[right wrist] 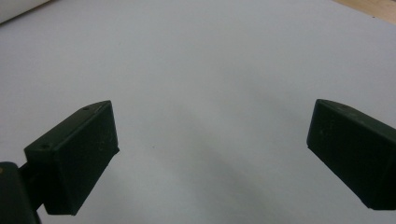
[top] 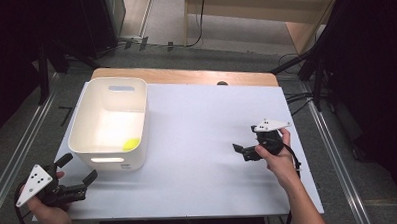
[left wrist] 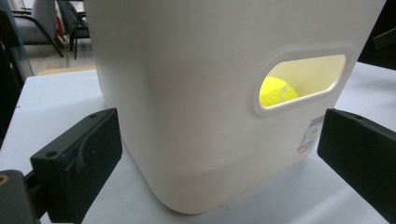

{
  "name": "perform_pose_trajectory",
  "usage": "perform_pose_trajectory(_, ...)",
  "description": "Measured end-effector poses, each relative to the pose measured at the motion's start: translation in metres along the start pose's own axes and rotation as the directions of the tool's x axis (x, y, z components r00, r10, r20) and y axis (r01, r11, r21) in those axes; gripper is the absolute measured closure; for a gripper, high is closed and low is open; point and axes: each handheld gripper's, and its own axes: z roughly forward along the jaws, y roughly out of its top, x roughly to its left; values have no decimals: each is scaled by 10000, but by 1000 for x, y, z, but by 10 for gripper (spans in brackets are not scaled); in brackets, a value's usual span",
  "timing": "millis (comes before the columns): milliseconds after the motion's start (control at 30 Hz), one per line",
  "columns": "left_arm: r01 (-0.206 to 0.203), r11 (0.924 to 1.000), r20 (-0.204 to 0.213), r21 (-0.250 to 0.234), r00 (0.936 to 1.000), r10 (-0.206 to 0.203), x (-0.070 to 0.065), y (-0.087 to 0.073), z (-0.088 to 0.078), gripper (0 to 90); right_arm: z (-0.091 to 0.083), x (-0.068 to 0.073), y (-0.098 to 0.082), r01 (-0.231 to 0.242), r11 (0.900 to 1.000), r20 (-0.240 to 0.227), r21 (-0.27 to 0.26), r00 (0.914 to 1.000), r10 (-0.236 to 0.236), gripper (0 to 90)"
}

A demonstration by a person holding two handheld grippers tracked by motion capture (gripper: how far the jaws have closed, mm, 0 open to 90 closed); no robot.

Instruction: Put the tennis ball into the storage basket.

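Note:
A white plastic bin [top: 109, 120] stands on the left part of the table, and a yellow tennis ball [top: 131, 143] lies inside it near the front right corner. My left gripper [top: 79, 167] is open just in front of the bin's near left corner, jaws pointing at it. In the left gripper view the bin wall [left wrist: 187, 93] sits close between the spread jaws of that gripper [left wrist: 219, 140], and the ball [left wrist: 277, 91] shows through the handle slot. My right gripper [top: 245, 138] is open over the bare right side of the table, holding nothing [right wrist: 210, 135].
A white sheet [top: 202, 142] covers the table, with a wooden strip [top: 185, 75] along the far edge. Dark stands and cables line the floor on both sides. Between the bin and the right gripper the sheet is bare.

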Motion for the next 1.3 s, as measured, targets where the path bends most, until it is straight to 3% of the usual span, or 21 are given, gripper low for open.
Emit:
perform_pose_trajectory(267, -15, 10000, -18, 79, 10000, 15, 0, 0, 1, 1, -6, -6, -15, -95, 9995, 197, -311, 9998, 101, 8)
perform_pose_trajectory(500, -16, 9999, -37, 113, 10000, 16, -1, 0, 0, 1, -13, -11, -30, -453, 9980, 312, -449, 9984, 467, 8)
perform_pose_trajectory(667, 180, 9998, -2, -13, 9998, -180, 2, 0, -1, 1, -21, -16, -40, -545, 9966, 460, -611, 9973, 573, 8)
perform_pose_trajectory(967, 72, 9999, -5, 127, 10000, -72, 1, 0, 1, 1, -38, -24, -62, -966, 9901, 805, -1019, 9912, 1050, 8)
perform_pose_trajectory(1300, 33, 9999, -22, 146, 10000, -33, 1, 0, 1, 1, -61, -31, -89, -1423, 9751, 1110, -1699, 9805, 1624, 8)
